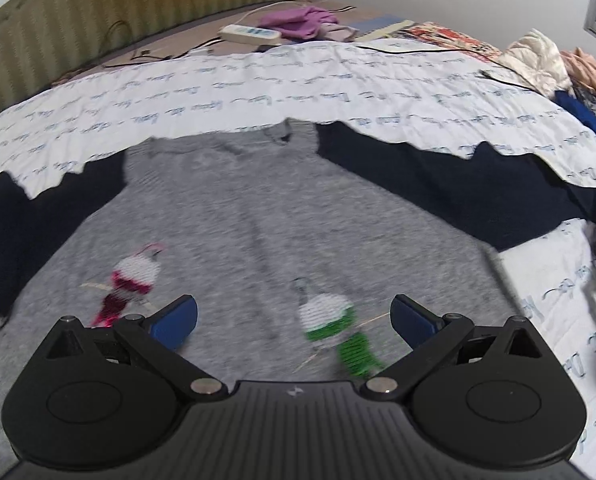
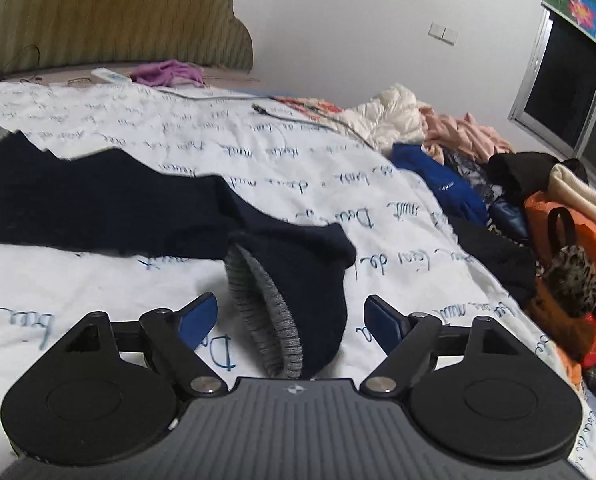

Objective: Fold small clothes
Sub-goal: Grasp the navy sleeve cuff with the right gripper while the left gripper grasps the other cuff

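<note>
A small grey sweater [image 1: 258,216] with navy sleeves lies flat, front up, on the white bedsheet [image 1: 258,80]. It has a red knitted figure [image 1: 132,280] and a green knitted figure [image 1: 330,320]. My left gripper [image 1: 294,320] is open and empty, low over the sweater's lower front. My right gripper [image 2: 290,316] is open, and the navy sleeve end [image 2: 298,272] with its grey ribbed cuff [image 2: 266,320] lies between its fingers, not clamped. The rest of that sleeve [image 2: 98,204] stretches away to the left.
A pile of mixed clothes [image 2: 478,168] and an orange bag [image 2: 570,220] crowd the bed's right side. A power strip [image 1: 250,34], cables and a purple garment [image 1: 298,20] lie near the green headboard [image 1: 138,0]. A window [image 2: 566,76] is at the right.
</note>
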Motion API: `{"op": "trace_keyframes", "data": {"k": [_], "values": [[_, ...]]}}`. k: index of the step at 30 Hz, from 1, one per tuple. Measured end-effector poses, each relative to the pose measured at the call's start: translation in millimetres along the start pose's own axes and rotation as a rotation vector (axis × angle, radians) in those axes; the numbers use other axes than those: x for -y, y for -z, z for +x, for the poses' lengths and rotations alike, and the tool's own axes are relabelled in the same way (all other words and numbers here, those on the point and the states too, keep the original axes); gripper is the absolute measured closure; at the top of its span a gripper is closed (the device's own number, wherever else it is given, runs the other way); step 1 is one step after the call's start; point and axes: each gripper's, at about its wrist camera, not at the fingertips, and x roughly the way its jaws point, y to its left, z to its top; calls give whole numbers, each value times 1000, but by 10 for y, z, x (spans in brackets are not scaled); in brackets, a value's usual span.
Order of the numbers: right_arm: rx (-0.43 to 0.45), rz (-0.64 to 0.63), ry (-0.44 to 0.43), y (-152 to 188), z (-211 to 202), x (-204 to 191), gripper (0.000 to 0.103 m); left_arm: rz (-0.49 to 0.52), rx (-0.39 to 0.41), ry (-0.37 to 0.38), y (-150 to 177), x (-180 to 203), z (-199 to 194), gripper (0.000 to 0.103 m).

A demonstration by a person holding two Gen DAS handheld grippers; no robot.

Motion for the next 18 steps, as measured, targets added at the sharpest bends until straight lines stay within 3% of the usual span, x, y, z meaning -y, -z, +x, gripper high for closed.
{"op": "trace_keyframes", "data": {"k": [1, 2, 3, 5, 8, 10, 12, 14, 17, 18], "values": [[0, 17, -26, 5, 31, 19, 31, -1, 3, 15, -25, 35, 13, 0], [5, 40, -58, 7, 67, 46, 55, -4, 6, 34, -55, 81, 23, 0], [9, 68, -87, 14, 69, 76, 66, -8, 10, 56, -87, 125, 27, 0], [22, 110, -93, 20, 55, 131, 67, -37, 40, 146, -153, 202, 14, 0], [63, 181, -101, 37, -16, 238, 84, -129, 122, 359, -244, 298, -10, 0], [87, 268, -152, 33, -90, 314, 89, -193, 150, 546, -316, 386, 62, 0], [104, 339, -245, 12, -185, 312, 90, -272, 110, 680, -381, 514, 209, 0], [107, 399, -320, -6, -246, 275, 89, -356, 50, 768, -420, 695, 383, 0], [106, 726, -598, 69, -277, 358, 89, -386, -27, 851, -463, 957, 558, 0], [120, 764, -642, 79, -326, 309, 89, -414, -52, 883, -451, 1000, 594, 0]]}}
